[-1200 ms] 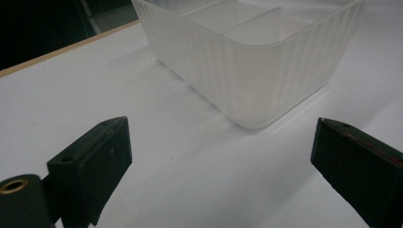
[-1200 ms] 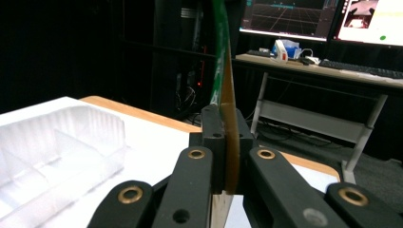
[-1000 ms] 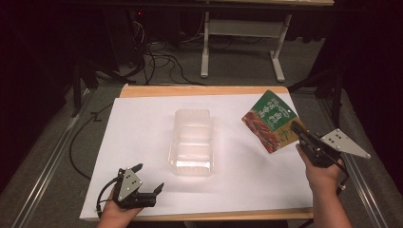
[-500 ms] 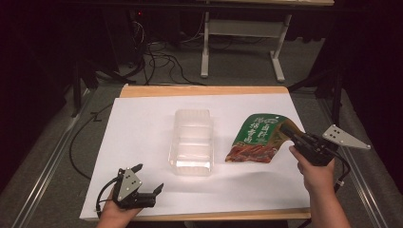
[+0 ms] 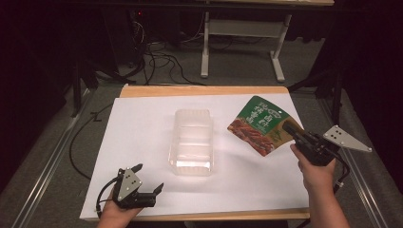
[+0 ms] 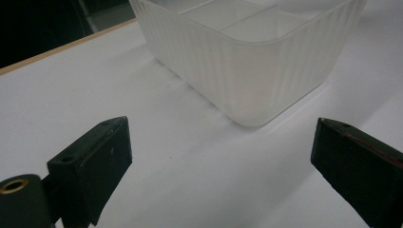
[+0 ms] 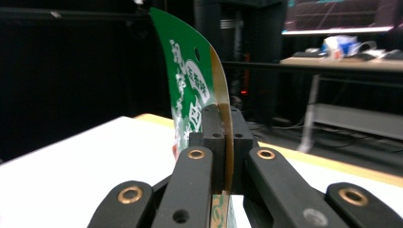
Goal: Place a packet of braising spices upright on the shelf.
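A green snack pouch (image 5: 261, 124) with a picture of red-brown food hangs above the right side of the table. My right gripper (image 5: 291, 130) is shut on its lower right corner. In the right gripper view the pouch (image 7: 190, 90) stands edge-on between the pinched jaws of that gripper (image 7: 222, 128). A clear ribbed plastic container (image 5: 191, 141) stands in the middle of the white sheet, left of the pouch. My left gripper (image 5: 149, 178) rests near the front left edge, open. In the left gripper view its jaws (image 6: 218, 156) stand wide apart, pointing at the container (image 6: 247, 61) from a short distance.
A white sheet (image 5: 142, 133) covers the wooden table (image 5: 204, 90). Cables (image 5: 157, 61) and a white desk frame (image 5: 242, 47) lie on the floor beyond the far edge. A far desk (image 7: 342, 59) with items shows behind the pouch.
The pouch swung down and left toward the container half a second ago, then swung back up to the right. The left gripper has not moved.
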Demonstrator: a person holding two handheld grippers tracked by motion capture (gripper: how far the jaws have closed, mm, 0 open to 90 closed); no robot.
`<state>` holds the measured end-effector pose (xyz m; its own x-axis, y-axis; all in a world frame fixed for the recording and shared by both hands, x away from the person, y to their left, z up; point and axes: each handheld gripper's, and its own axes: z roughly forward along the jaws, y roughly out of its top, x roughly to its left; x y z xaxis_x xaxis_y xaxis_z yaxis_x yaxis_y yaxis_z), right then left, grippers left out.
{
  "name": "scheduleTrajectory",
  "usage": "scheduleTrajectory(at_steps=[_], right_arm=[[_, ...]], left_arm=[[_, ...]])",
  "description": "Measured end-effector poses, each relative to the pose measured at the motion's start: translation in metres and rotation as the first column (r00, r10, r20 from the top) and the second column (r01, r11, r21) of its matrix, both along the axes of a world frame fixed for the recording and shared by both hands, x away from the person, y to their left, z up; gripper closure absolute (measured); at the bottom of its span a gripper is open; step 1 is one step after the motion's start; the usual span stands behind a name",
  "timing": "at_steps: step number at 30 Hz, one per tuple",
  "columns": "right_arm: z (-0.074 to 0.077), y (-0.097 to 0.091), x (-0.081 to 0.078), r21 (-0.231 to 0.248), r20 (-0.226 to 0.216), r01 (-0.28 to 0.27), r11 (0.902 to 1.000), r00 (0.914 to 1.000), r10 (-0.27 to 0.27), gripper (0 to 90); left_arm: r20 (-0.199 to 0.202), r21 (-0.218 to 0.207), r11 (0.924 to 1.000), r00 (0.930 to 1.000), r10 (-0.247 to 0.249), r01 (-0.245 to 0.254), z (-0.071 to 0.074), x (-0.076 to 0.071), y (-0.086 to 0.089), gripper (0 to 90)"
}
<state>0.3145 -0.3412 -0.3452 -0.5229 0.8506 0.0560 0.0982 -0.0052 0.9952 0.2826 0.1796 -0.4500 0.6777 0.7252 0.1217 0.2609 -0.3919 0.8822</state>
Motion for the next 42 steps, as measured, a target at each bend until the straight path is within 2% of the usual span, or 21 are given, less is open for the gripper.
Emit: scheduleTrajectory(at_steps=[3, 7, 11, 15, 21, 28, 42], right_arm=[[0.001, -0.001, 0.003, -0.022, 0.011, 0.020, 0.9996, 0.9997, -0.020, 90.0], [0.001, 0.000, 0.008, -0.012, -0.001, 0.016, 0.9998, 0.9999, -0.016, 90.0], [0.004, 0.007, 0.012, 0.018, -0.005, -0.016, 0.9997, 0.9999, 0.016, 90.0], [0.008, 0.022, 0.017, 0.041, -0.002, -0.054, 0.9977, 0.9986, 0.054, 90.0], [0.014, 0.050, 0.025, 0.042, -0.006, -0.088, 0.9953, 0.9961, 0.088, 90.0], [0.020, 0.075, 0.038, 0.044, -0.006, -0.106, 0.9934, 0.9943, 0.106, 90.0], [0.024, 0.105, 0.062, 0.012, -0.004, -0.117, 0.9930, 0.9931, 0.117, 90.0]], left_arm=[[-0.002, -0.001, 1.0000, 1.0000, 0.000, 0.000, 0.000, 0.000, -0.001, 6.8], [0.001, 0.000, 1.0000, 1.0000, -0.002, 0.002, 0.000, 0.000, -0.001, 6.8], [0.010, -0.009, 0.9999, 0.9999, 0.006, -0.006, 0.001, 0.000, 0.001, 6.8], [0.017, -0.014, 0.9999, 0.9998, 0.010, -0.009, 0.002, -0.001, 0.003, 6.7], [0.021, -0.023, 0.9997, 0.9997, 0.014, -0.013, 0.003, -0.002, 0.005, 6.7], [0.023, -0.029, 0.9995, 0.9996, 0.015, -0.015, 0.003, -0.003, 0.005, 6.7], [0.019, -0.033, 0.9993, 0.9997, 0.017, -0.016, 0.003, -0.003, 0.005, 6.8]])
